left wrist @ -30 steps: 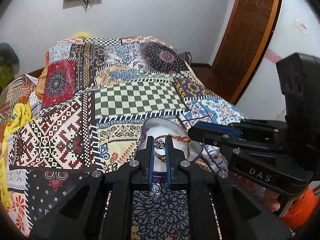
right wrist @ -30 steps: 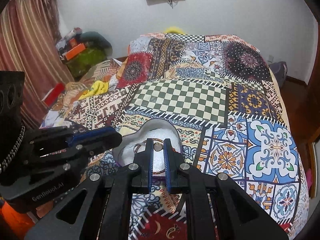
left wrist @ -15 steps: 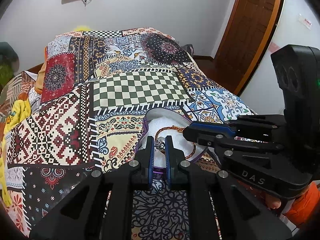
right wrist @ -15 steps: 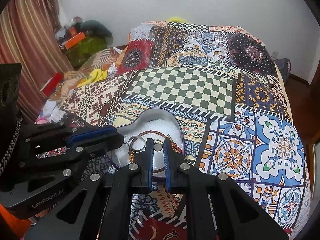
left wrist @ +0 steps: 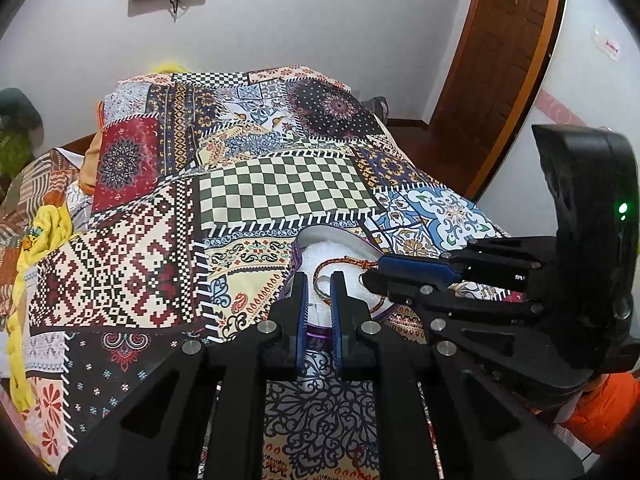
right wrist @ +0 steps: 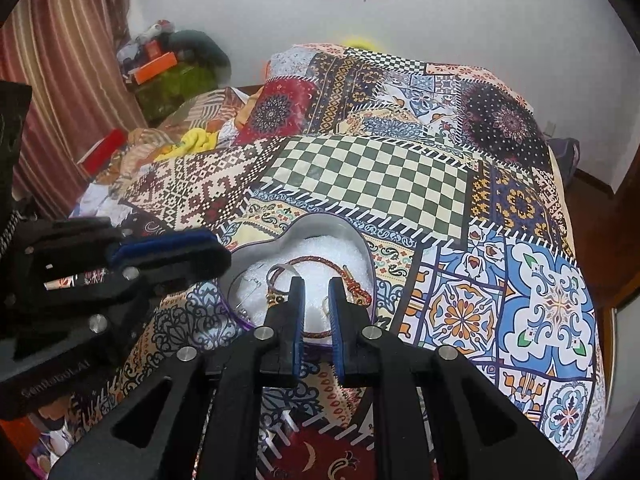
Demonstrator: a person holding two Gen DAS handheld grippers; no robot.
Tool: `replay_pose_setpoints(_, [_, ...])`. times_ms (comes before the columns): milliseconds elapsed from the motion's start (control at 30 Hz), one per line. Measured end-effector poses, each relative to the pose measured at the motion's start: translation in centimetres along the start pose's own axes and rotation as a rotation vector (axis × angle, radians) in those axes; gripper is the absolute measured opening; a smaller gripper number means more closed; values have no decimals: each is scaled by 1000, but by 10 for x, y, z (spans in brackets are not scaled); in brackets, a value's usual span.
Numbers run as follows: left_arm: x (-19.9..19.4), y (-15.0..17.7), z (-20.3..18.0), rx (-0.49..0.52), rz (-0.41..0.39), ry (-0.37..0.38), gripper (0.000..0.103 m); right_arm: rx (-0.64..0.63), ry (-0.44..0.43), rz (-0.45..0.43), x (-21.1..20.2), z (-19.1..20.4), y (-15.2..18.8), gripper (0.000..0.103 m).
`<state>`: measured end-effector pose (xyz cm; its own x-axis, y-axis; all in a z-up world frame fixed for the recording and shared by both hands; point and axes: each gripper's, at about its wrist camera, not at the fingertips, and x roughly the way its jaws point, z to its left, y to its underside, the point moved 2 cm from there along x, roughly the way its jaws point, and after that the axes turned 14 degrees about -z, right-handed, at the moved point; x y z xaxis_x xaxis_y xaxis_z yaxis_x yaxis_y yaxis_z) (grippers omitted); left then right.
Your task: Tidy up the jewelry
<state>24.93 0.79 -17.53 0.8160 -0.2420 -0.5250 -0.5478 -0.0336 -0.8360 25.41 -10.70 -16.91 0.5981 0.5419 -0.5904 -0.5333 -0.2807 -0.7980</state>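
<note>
A patchwork bedspread covers the whole bed, and everything that matters sits near its foot edge, close to the person. There a heart-shaped tin with a white padded lining rests on the cloth, with a purple rim showing along its near side. Inside it lies a red braided bracelet, a grey ring-like loop toward the tin's left lobe, and a few small metal pieces I can't identify.

Both tools hang over the tin's near edge. The right gripper has its fingers a narrow gap apart, with only white lining between them, holding nothing. The left gripper is likewise slightly parted and empty, though a small ring shows between its tips in its own view; whether it touches a finger I cannot tell.

My guess is the step in hand is settling pieces inside the tin. The next move would need one tool to open wider and come down on a single piece without snagging the bracelet.

The tin's near wall is hidden behind the fingers, and no lid is in view.
</note>
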Motion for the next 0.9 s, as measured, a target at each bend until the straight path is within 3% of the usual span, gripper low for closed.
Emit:
replay_pose_setpoints(500, [-37, -4, -5, 16, -27, -24, 11, -6, 35, -52, -38, 9, -7, 14])
replay_pose_setpoints(567, [-43, -2, -6, 16, -25, -25, 15, -4, 41, -60, -45, 10, -8, 15])
replay_pose_setpoints(667, [-52, 0, -9, 16, -33, -33, 22, -2, 50, -75, -56, 11, -7, 20])
replay_pose_setpoints(900, [-70, 10, -16, 33, -25, -35, 22, 16, 66, -95, -77, 13, 1, 25])
